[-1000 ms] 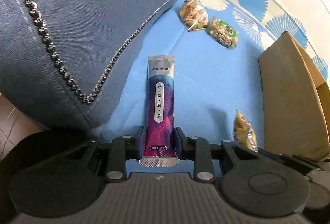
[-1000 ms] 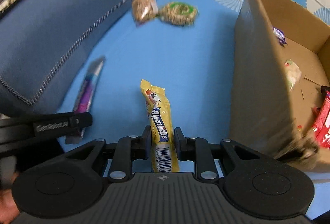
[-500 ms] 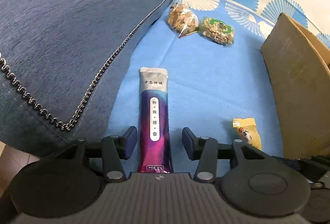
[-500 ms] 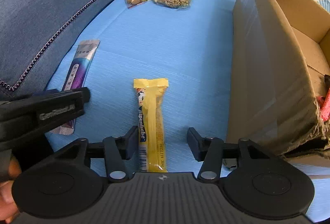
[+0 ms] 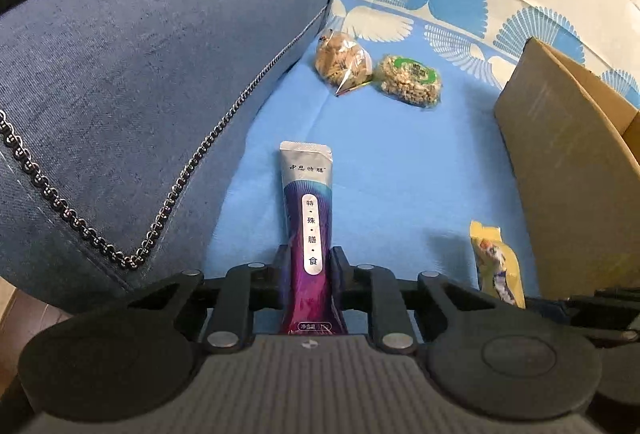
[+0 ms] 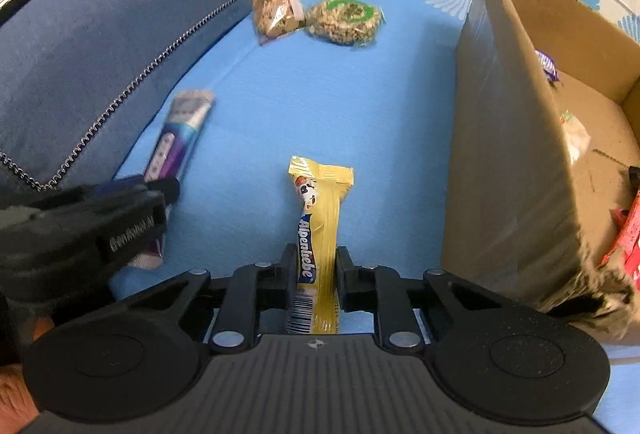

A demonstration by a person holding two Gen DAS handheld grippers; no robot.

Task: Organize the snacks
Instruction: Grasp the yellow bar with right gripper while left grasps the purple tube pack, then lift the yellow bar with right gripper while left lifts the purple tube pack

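While both wrist cameras look down along their claws at a blue cloth spread over a bed or sofa (image 5: 400,170), each claw has a snack packet between its fingers. Left claw (image 5: 306,266): its jaws are closing, and the pads press the sides of a purple stick sachet (image 5: 307,202) near its lower end, the silver top pointing away from the camera. Right claw (image 6: 313,266): clenched on a yellow candy stick (image 6: 320,218), taken just above its barcode end, the crimped top free and slightly bent. A dark blue cushion with chain trim (image 5: 140,82) lies to the left, just beside the sachet. Farther off, two clear bags of nutty snacks (image 5: 344,60) (image 5: 410,78) sit side by side on the cloth. An open cardboard box (image 6: 512,138) stands to the right, with a few wrapped snacks already inside. Both packets look light, thin and floppy, with glossy film that may slip; a hold across the narrow width near one end, as here, seems sensible, though the free end will likely droop when lifted. The bagged snacks look crushable and would probably want a gentler pinch at the gathered film rather than the middle.
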